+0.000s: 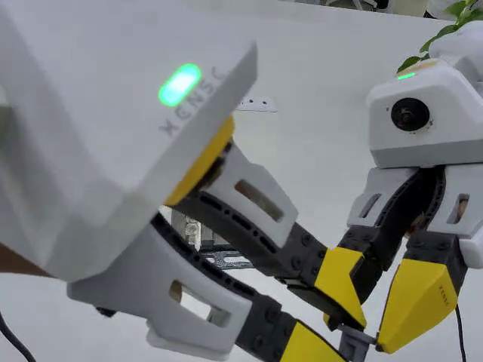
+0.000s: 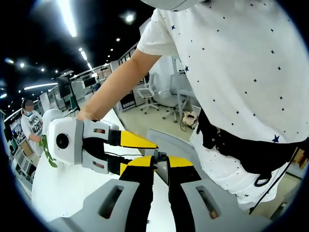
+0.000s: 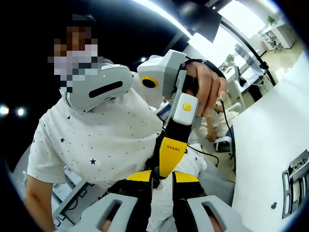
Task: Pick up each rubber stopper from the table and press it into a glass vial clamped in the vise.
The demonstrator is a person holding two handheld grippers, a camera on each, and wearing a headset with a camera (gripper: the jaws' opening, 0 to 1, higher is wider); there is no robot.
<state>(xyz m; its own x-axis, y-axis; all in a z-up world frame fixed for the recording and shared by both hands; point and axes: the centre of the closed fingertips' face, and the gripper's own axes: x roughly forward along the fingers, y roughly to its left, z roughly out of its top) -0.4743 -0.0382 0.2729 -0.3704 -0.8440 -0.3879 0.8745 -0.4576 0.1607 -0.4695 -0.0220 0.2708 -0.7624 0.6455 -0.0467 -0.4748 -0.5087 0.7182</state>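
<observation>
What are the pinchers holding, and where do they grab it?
A small grey stopper, seemingly pinched by its sides between the left gripper's jaw tips.

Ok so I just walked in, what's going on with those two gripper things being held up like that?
A person holds a hand-held gripper in each hand, raised above the white table and pointed back at their own body. The left hand-held gripper and the right hand-held gripper meet tip to tip, with a small grey piece, possibly a stopper, between them; which one grips it is unclear. The vise with glass vials sits on the table below, clear of both.
</observation>
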